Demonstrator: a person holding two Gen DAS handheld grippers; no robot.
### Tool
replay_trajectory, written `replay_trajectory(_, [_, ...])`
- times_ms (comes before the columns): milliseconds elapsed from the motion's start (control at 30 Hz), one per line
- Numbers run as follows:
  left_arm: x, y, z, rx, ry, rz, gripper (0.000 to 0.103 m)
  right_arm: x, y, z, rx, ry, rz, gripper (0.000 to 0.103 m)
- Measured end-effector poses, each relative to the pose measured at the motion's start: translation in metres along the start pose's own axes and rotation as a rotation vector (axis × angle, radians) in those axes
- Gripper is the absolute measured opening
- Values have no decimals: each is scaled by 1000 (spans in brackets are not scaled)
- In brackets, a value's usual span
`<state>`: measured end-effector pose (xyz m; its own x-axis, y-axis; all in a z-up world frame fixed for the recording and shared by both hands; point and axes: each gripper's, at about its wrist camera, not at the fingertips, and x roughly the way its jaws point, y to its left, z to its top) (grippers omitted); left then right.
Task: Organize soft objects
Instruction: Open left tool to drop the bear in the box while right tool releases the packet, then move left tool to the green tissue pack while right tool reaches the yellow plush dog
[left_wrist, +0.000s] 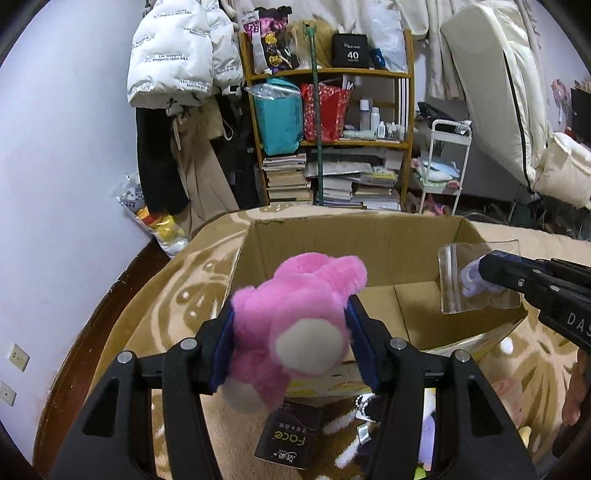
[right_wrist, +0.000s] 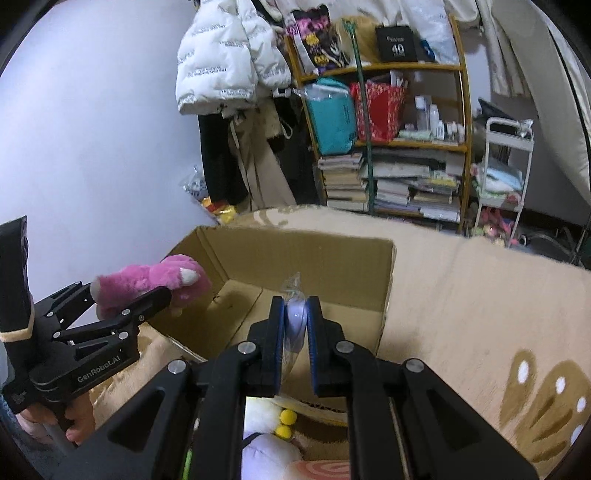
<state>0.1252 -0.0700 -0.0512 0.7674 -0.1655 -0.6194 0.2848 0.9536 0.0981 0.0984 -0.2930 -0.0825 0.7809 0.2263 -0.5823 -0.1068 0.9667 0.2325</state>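
Left wrist view: fluffy pink plush toy with cream paws (left_wrist: 295, 325) clamped between left gripper (left_wrist: 291, 343) pads, above near rim of open brown cardboard box (left_wrist: 332, 240). Right gripper (right_wrist: 295, 325) closed on clear zip bag holding pale purple soft item (right_wrist: 294, 314), over box. Box floor bare where visible. Box sits on beige patterned blanket (right_wrist: 480, 314).

So you've got the pink plush toy (left_wrist: 295, 325) squeezed sideways in your left gripper (left_wrist: 291, 347), cream paws and fluffy fur showing, hanging just over the near left edge of the open cardboard box (left_wrist: 369, 251). Your right gripper (right_wrist: 295, 332) is pinching a clear zip bag (left_wrist: 476, 277) with something small and lilac inside, held up over the box's right side.
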Motion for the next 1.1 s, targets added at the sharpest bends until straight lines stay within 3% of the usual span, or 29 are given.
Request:
replay_trajectory(100, [-3,2,-1,-5,-9,17,58,-1,-2,-2,8,8,3,15])
replay_trajectory(300, [-14,11,0,-40,-16,26,79,-12,-3,-3,24,0,12,20])
replay_trajectory(433, [-24,13,-2,-34,-20,46,94,-24,4,-3,4,-28,0,37])
replay_trajectory(500, [-30,14,-3,-28,-23,65,98,-29,7,-4,-10,-39,-7,39])
replay_trajectory(600, [-41,15,-6,-23,-40,84,99,-39,10,-8,-8,-39,-12,49])
replay_trajectory(667, [-49,18,-8,-29,-43,84,99,-48,14,-12,-1,-44,-16,64])
replay_trajectory(733, [-57,21,-10,-40,-41,77,99,-55,17,-15,-5,-48,-20,69])
replay_trajectory(867, [-70,26,-15,-51,-18,73,99,-74,27,-21,-28,-63,-31,94])
replay_trajectory(967, [-80,29,-19,-52,1,73,99,-86,31,-26,-29,-71,-37,101])
replay_trajectory(1100, [-89,27,-24,-38,29,81,99,-98,35,-31,-36,-75,-47,102])
